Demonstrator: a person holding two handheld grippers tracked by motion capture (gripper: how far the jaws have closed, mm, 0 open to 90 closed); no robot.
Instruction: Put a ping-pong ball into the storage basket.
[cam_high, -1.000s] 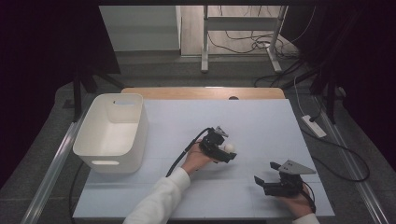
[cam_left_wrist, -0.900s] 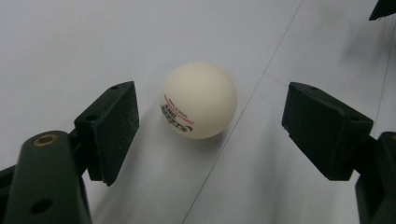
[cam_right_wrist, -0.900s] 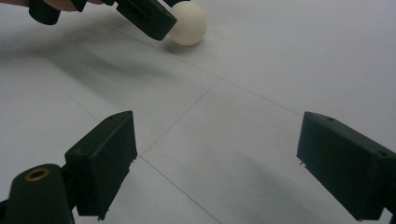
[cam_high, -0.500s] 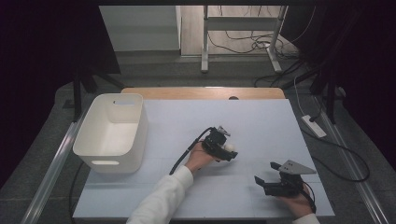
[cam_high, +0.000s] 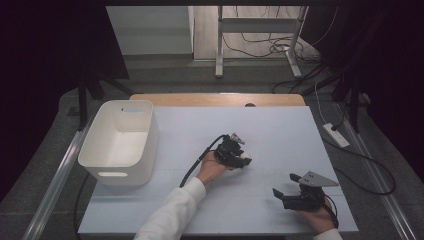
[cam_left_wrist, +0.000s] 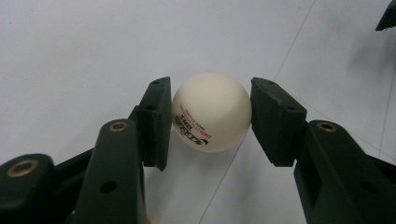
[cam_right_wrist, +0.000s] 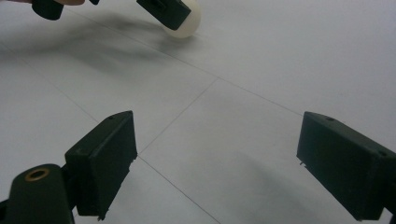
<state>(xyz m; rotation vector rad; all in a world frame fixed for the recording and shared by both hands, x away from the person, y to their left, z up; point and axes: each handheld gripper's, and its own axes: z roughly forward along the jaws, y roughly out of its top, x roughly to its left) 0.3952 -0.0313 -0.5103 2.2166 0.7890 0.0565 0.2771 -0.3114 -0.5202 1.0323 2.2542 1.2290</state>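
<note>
A white ping-pong ball (cam_left_wrist: 211, 112) with red and black print sits between my left gripper's (cam_left_wrist: 211, 93) two black jaws, and both pads press on its sides. In the high view the left gripper (cam_high: 242, 158) is at mid-table, low over the sheet, with the ball (cam_high: 246, 161) at its tip. My right gripper (cam_high: 285, 185) rests near the front right of the table, open, with nothing between its jaws. From the right gripper (cam_right_wrist: 217, 135) view the ball (cam_right_wrist: 189, 23) lies far ahead, partly behind the other gripper's jaw.
A white plastic bin (cam_high: 120, 172) stands at the table's left side and looks empty. The table (cam_high: 280, 130) is covered by a pale sheet with thin grid lines. A power strip (cam_high: 336, 135) lies off the right edge.
The left hand has shifted only slightly, with the ball still at its jaws. The right gripper has stayed in place.
</note>
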